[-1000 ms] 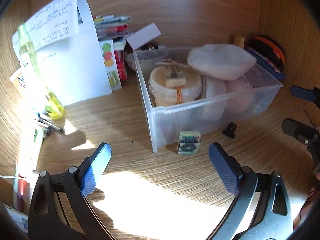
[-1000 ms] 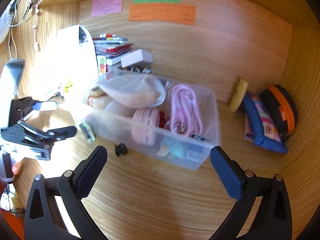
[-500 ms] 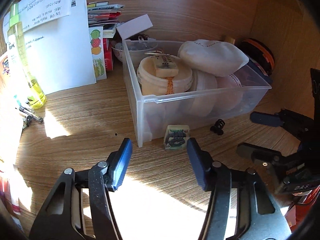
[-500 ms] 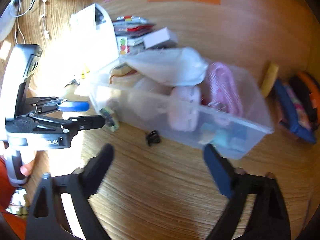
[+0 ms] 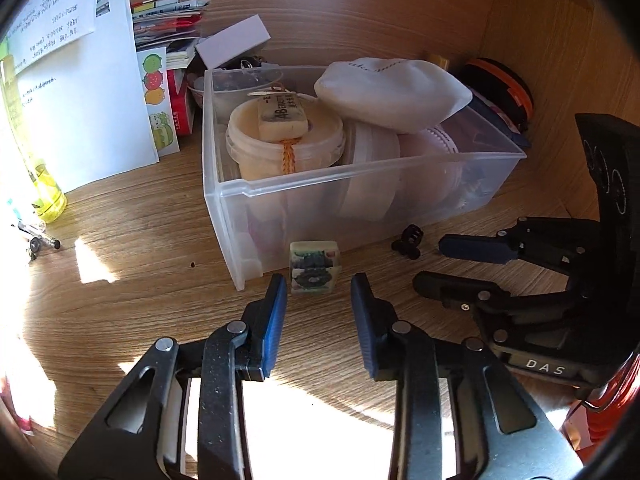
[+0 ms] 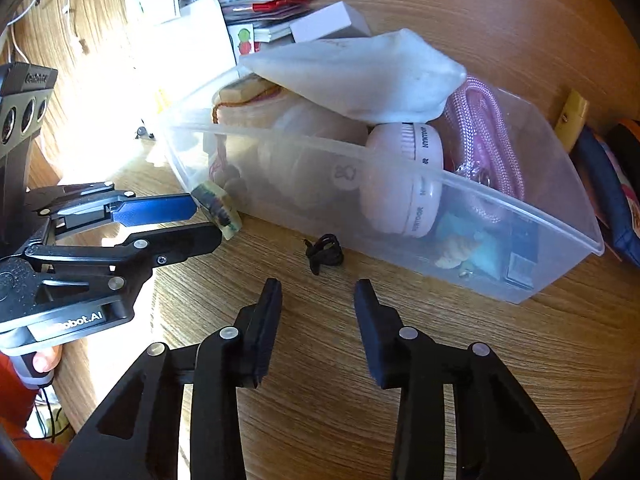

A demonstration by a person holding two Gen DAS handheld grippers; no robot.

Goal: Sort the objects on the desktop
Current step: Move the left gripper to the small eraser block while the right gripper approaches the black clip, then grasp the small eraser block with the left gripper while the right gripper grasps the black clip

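A small printed eraser block [image 5: 315, 267] leans against the front wall of a clear plastic bin [image 5: 320, 196] on the wooden desk. My left gripper [image 5: 319, 294] is open, its fingertips just short of the block on either side; it also shows in the right wrist view [image 6: 200, 220]. A small black clip [image 6: 325, 252] lies on the desk by the bin. My right gripper [image 6: 318, 296] is open, just short of the clip, and shows in the left wrist view [image 5: 436, 262]. The bin [image 6: 420, 208] holds a white pouch [image 5: 390, 94], a lidded tub [image 5: 284, 138], a pink fan and a pink cord.
A white paper sheet [image 5: 76, 92] and stacked booklets [image 5: 168, 24] stand at the back left. A yellow-green bottle [image 5: 44, 192] and small metal bits [image 5: 38, 240] are at the left. An orange-black case [image 5: 504, 88] sits at the back right. Wooden walls close the back and right.
Both grippers have moved forward and narrowed their fingers. The left has come up to the eraser block, the right to the black clip.
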